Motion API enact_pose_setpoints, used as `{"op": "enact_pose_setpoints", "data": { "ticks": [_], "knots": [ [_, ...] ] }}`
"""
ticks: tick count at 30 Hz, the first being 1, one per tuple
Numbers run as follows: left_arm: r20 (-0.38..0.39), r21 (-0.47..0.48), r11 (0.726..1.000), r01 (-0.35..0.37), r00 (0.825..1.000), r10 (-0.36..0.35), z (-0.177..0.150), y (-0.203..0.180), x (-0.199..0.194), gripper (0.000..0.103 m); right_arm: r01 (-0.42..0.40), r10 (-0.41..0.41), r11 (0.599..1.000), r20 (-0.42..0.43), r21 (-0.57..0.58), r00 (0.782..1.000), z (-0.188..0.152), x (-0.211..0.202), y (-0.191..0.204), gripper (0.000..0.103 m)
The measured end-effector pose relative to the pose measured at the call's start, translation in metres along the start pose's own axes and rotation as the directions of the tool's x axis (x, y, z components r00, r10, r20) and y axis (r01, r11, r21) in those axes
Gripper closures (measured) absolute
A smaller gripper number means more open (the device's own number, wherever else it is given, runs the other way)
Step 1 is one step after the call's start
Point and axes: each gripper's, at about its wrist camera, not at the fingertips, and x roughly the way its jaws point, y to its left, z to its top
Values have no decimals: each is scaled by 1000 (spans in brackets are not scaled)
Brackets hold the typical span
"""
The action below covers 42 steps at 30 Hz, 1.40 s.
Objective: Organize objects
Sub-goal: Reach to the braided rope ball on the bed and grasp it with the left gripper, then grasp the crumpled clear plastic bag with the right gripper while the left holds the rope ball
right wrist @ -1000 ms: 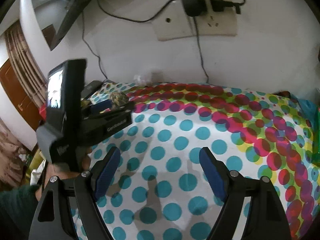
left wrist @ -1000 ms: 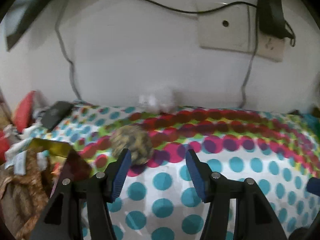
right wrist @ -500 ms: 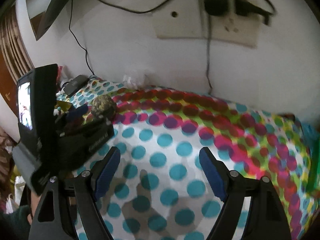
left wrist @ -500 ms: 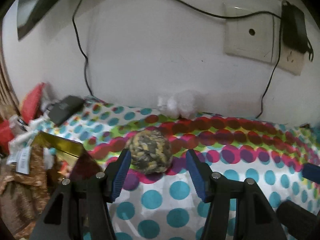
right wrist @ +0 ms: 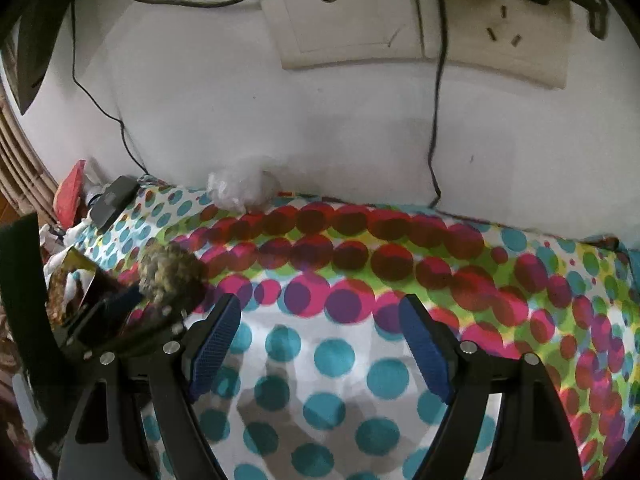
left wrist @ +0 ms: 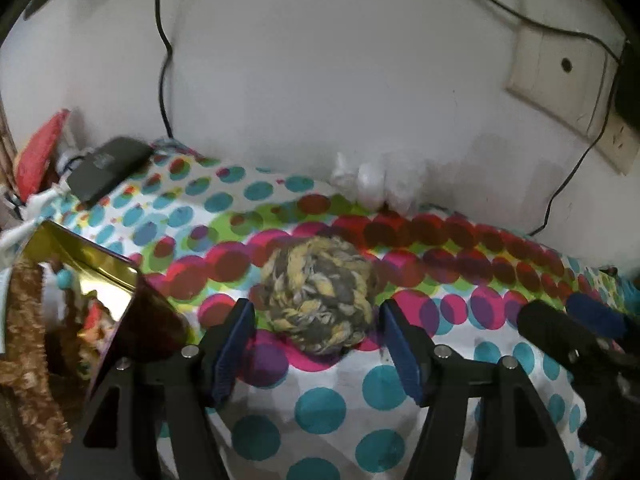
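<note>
Two views: in the left wrist view the left tongs (left wrist: 316, 344) have just been opening, their pads clear of the rope ball (left wrist: 318, 294) lying between them on the dotted bedsheet (left wrist: 320, 404). In the right wrist view the right tongs (right wrist: 320, 346) gape apart, empty, the ball well left.

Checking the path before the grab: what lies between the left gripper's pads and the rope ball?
Nothing: in the left wrist view the open left gripper flanks the rope ball, with only bare dotted bedsheet in the gaps.
</note>
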Motion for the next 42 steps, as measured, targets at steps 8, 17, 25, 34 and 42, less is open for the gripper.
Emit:
{"op": "enact_pose_setpoints", "data": {
  "ticks": [8, 17, 25, 34, 42],
  "knots": [
    [81, 14, 999, 33, 996, -34, 3, 5, -13, 49, 51, -52, 998, -5, -46, 999, 13, 20, 8, 24],
    [185, 2, 1000, 0, 983, 0, 7, 14, -47, 49, -14, 14, 999, -1, -50, 1000, 39, 40, 26, 24],
    [125, -29, 999, -16, 992, 19, 1, 17, -40, 49, -12, 6, 989, -40, -147, 999, 56, 65, 61, 27],
    [131, -47, 997, -54, 990, 60, -4, 18, -41, 49, -37, 27, 988, -69, -152, 997, 62, 94, 68, 67],
    [142, -14, 999, -33, 989, 35, -5, 11, -41, 49, 8, -4, 994, 43, -113, 999, 51, 66, 46, 97]
  ]
}}
